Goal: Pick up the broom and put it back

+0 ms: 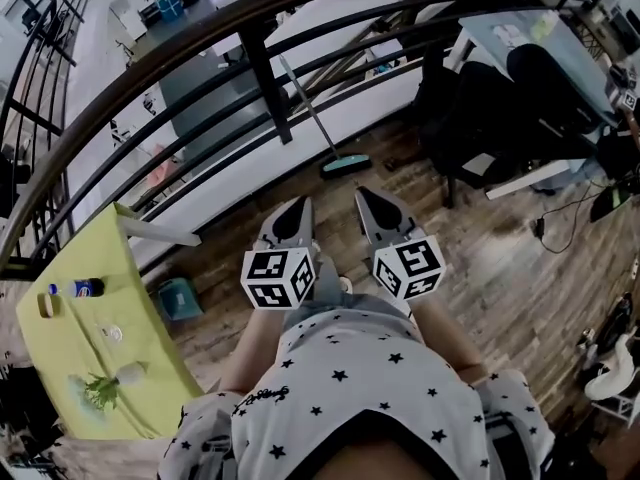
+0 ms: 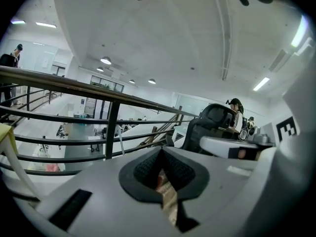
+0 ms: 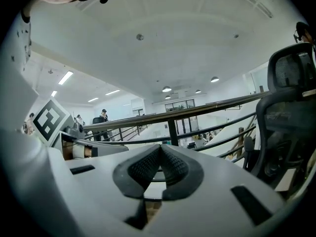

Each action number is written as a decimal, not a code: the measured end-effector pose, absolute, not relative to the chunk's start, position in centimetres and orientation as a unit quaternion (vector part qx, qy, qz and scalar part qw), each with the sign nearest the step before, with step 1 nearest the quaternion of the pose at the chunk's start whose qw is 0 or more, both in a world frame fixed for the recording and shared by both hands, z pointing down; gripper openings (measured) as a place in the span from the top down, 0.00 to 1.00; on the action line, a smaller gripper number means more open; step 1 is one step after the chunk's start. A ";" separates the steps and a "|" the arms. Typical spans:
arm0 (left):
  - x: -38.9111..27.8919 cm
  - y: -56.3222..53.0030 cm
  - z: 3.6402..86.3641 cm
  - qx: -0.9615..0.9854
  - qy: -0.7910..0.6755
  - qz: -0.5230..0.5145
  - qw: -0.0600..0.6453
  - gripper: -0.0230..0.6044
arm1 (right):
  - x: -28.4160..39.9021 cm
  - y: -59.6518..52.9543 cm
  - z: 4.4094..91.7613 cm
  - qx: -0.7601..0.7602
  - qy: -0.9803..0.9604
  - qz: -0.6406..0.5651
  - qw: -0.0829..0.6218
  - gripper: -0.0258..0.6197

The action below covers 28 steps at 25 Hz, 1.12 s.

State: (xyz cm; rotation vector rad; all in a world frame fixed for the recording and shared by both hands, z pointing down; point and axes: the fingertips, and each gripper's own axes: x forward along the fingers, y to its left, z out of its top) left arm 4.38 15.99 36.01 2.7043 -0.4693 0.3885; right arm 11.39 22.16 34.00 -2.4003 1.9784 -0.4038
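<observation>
The broom (image 1: 318,125) leans against the black railing (image 1: 262,68), its thin handle slanting up to the left and its teal head (image 1: 345,165) resting on the wooden floor. Both grippers are held side by side in front of the person, pointing toward the broom and well short of it. The left gripper (image 1: 301,205) is shut with nothing in it, and its jaws meet in the left gripper view (image 2: 161,150). The right gripper (image 1: 362,194) is also shut and empty (image 3: 159,148). A thin pale stick, probably the broom handle (image 2: 120,139), shows beyond the rails.
The railing (image 2: 112,127) runs across the front, with a lower floor beyond it. A yellow-green table (image 1: 70,358) with a bottle stands at the left, a teal box (image 1: 180,298) under it. A black office chair (image 1: 470,118) and a desk (image 1: 530,178) are at the right.
</observation>
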 end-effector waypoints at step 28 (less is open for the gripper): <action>16.5 -7.7 39.6 0.945 -0.231 0.147 0.180 0.95 | 25.2 -1.8 37.8 -0.738 0.657 -0.152 -0.028 0.97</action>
